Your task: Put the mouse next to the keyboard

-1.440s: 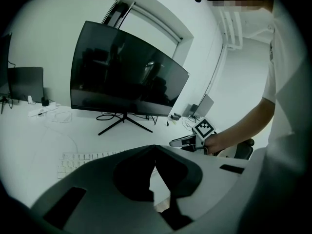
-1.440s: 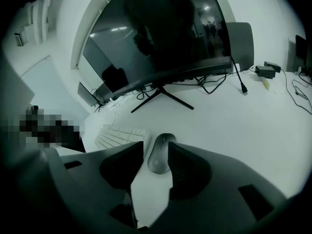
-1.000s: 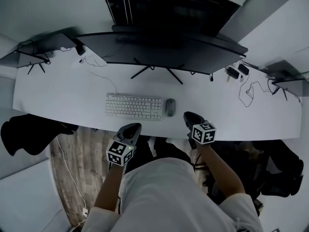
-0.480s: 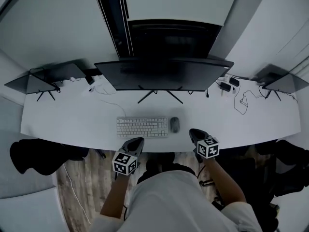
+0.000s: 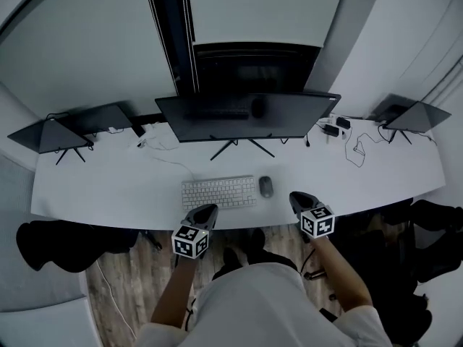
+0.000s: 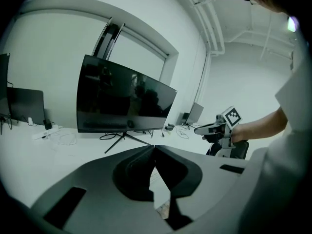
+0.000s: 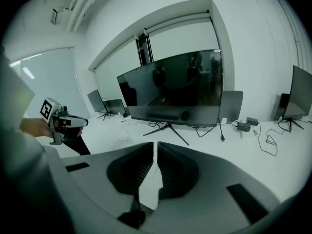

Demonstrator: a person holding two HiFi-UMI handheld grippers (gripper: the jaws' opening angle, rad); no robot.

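On the white desk [image 5: 101,186], the mouse [image 5: 265,186] is lying just right of the keyboard [image 5: 218,192], while the left gripper [image 5: 205,211] and right gripper [image 5: 299,198] are hovering at its near edge, jaws pressed together, gripping nothing.

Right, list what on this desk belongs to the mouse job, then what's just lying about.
Job in hand: mouse; keyboard; left gripper and right gripper, both shut and empty.

Lying about: centre monitor; left side screen; right side screen; loose cable; black adapters.
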